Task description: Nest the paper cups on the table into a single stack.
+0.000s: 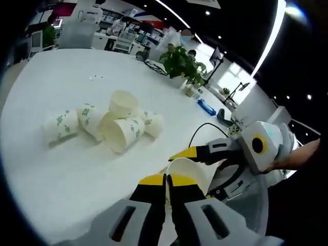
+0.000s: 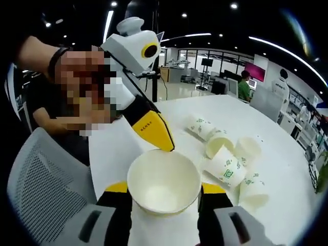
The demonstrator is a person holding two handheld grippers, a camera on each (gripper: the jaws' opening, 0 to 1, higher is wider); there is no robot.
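Observation:
A white paper cup (image 2: 164, 179) sits mouth-up between my right gripper's (image 2: 164, 190) two yellow-tipped jaws, which are shut on its sides. My left gripper (image 1: 166, 178) is shut, its jaws pinching the near rim of that same cup (image 1: 188, 171). In the right gripper view the left gripper (image 2: 163, 139) comes in from the left and meets the cup's rim. In the left gripper view the right gripper (image 1: 201, 172) reaches in from the right. Several more white cups with green print (image 1: 123, 125) lie in a loose heap on the white table (image 1: 61, 174); most are on their sides (image 2: 228, 166).
A potted plant (image 1: 182, 64), a blue object (image 1: 206, 107) and a black cable (image 1: 202, 130) lie at the table's far edge. A grey mesh chair (image 2: 46, 184) stands beside the table. A person's hand holds each gripper. Desks and people fill the background.

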